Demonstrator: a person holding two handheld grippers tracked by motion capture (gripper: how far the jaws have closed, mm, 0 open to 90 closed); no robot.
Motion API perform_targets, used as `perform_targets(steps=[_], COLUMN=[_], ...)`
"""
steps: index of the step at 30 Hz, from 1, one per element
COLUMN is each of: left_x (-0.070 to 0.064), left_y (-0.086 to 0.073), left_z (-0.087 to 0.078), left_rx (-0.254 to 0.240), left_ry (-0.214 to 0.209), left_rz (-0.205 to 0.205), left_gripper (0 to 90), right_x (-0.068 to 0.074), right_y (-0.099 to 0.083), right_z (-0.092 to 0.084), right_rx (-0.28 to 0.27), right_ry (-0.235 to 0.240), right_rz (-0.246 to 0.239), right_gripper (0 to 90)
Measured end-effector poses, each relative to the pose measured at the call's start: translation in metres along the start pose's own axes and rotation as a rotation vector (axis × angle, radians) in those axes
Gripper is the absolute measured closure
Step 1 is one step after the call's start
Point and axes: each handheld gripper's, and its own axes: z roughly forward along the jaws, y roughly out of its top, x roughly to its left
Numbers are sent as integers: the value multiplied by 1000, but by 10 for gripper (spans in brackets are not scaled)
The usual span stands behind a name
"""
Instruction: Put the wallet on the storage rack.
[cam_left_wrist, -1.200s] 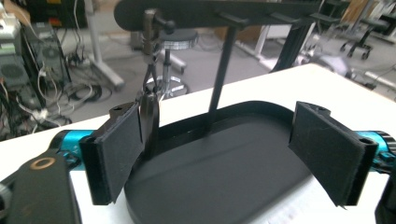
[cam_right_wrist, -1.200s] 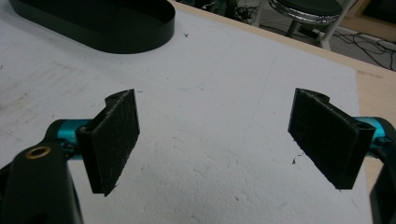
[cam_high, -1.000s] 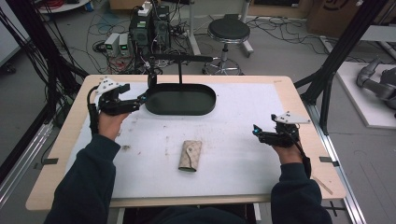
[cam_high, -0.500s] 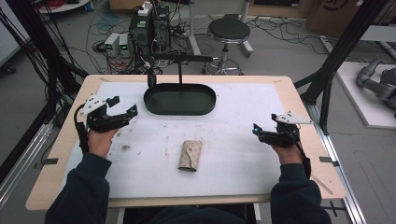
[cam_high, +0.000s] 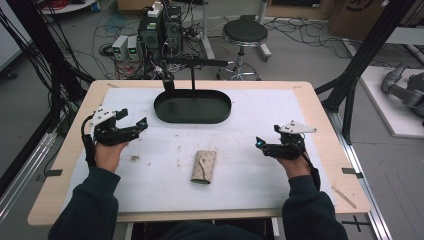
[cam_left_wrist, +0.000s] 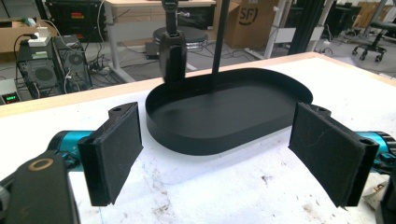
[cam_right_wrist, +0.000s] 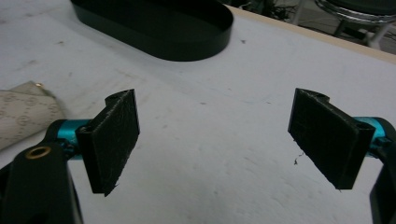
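- While both grippers, left (cam_high: 134, 126) and right (cam_high: 263, 145), gape wide and empty, the wallet (cam_high: 203, 166) lies flat between them, near the tray (cam_high: 193, 106).
- Approach low, straddle its short width, then close.

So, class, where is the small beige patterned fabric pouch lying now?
In the high view, the beige patterned fabric pouch lies mid-table between both grippers, nearer the person than the black oval tray.

"SF" on a cardboard box (cam_left_wrist: 254, 18)
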Motion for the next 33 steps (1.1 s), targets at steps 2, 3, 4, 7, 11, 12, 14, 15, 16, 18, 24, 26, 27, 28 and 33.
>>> perform_targets(steps=[2, 3, 4, 7, 11, 12, 14, 15, 16, 18, 24, 26, 27, 28, 33], left_x=[-3, -4, -4, -2, 1, 2, 3, 4, 4, 5, 7, 7, 7, 7, 8], left_y=[-1, -2, -3, -4, -5, -5, -5, -6, -6, -6, -6, -7, -6, -6, -7], left_z=[-2, -2, -2, -3, -4, -4, -4, -5, -5, -6, -6, -6, -6, -6, -6], left_rx=[-13, -20, -14, -17, -24, -22, -22, -22, -22, -22, -22, -20, -21, -21, -21], left_ry=[4, 8, 7, 15, 18, 17, 19, 21, 24, 28, 33, 36, 37, 38, 42], left_rz=[10, 12, 10, -1, -14, -16, -21, -25, -26, -27, -32, -31, -31, -31, -34], left_gripper=[169, 177, 181, 181, 181, 181, 181, 182, 182, 183, 190, 192, 192, 192, 192], right_x=[8, 14, 20, 38, 70, 78, 92, 101, 108, 119, 136, 136, 135, 134, 123], right_y=[2, 3, 3, 3, 6, 7, 8, 9, 9, 9, 7, 5, 5, 5, 7], right_z=[3, 7, 10, 21, 36, 40, 49, 55, 59, 66, 78, 80, 80, 80, 74], right_rx=[1, 7, 14, 32, 57, 62, 74, 85, 95, 105, 140, 171, 168, 177, 190], right_ry=[23, 49, 66, 128, 191, 213, 252, 279, 299, 313, 338, 333, 331, 330, 278], right_rz=[-13, -31, -36, -56, -99, -110, -124, -130, -128, -144, -160, -157, -157, -159, -220], right_gripper=[168, 167, 168, 168, 169, 169, 168, 168, 168, 168, 168, 168, 168, 169, 260])
